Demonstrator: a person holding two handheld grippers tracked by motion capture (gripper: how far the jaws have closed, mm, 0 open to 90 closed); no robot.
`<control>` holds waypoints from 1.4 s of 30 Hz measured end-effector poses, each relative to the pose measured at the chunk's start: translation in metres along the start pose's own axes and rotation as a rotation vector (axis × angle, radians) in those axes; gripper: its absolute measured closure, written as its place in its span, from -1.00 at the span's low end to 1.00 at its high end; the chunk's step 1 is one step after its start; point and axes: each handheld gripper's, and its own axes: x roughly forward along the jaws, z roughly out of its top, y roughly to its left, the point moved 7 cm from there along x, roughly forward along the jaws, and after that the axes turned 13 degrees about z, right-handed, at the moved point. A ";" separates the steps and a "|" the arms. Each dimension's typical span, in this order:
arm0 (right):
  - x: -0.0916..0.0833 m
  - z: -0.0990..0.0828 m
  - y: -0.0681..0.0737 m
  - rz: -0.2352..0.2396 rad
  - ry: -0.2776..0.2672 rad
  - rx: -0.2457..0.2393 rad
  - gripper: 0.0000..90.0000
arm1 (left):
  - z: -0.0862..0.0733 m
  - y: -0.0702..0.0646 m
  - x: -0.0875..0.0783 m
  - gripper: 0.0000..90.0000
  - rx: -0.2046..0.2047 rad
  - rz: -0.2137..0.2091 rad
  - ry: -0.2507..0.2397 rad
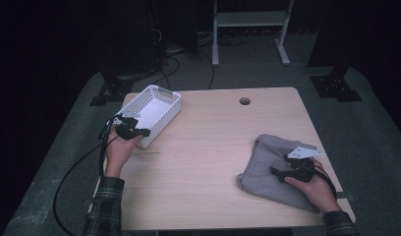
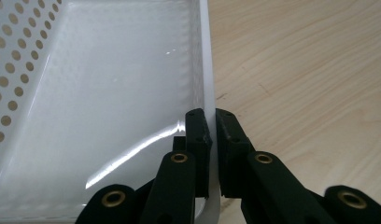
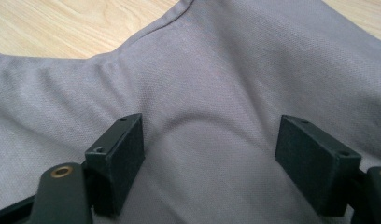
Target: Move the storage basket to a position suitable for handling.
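A white perforated basket [image 1: 157,101] sits at the table's left rear. My left gripper [image 1: 138,132] is at its near long wall and is shut on that wall's rim; in the left gripper view one jaw is inside the basket [image 2: 86,93] and one outside, pads pinching the wall, left gripper [image 2: 212,126]. A folded grey cloth [image 1: 267,167] lies at the right front of the table. My right gripper [image 1: 279,172] rests over it, open; in the right gripper view the right gripper [image 3: 212,144] has its jaws spread wide above the cloth [image 3: 216,74], nothing pinched.
The wooden table [image 1: 213,147] has a round cable hole [image 1: 244,101] near its far edge. Cables trail off the left side to the dark floor. A white frame stand [image 1: 250,29] is behind the table.
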 end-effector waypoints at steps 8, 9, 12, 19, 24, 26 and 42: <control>0.000 0.000 0.000 0.003 0.000 0.001 -0.51 | -0.009 -0.016 -0.017 0.88 0.000 -0.037 -0.003; 0.000 0.000 0.000 0.004 0.000 0.001 -0.50 | -0.010 -0.018 -0.020 0.88 -0.004 -0.042 -0.004; 0.000 0.000 0.000 0.005 0.002 0.002 -0.50 | -0.012 -0.026 -0.027 0.88 -0.012 -0.060 -0.012; 0.000 0.000 0.000 0.011 0.002 0.001 -0.50 | -0.021 -0.044 -0.041 0.88 -0.002 -0.089 -0.016; 0.000 0.000 0.000 0.009 0.002 0.000 -0.50 | -0.030 -0.058 -0.051 0.88 0.007 -0.107 -0.015; 0.000 0.000 0.000 0.009 0.001 -0.002 -0.50 | -0.033 -0.064 -0.053 0.88 0.009 -0.112 -0.014; 0.000 0.000 0.000 0.009 0.001 -0.002 -0.50 | -0.054 -0.099 -0.068 0.85 0.033 -0.142 0.003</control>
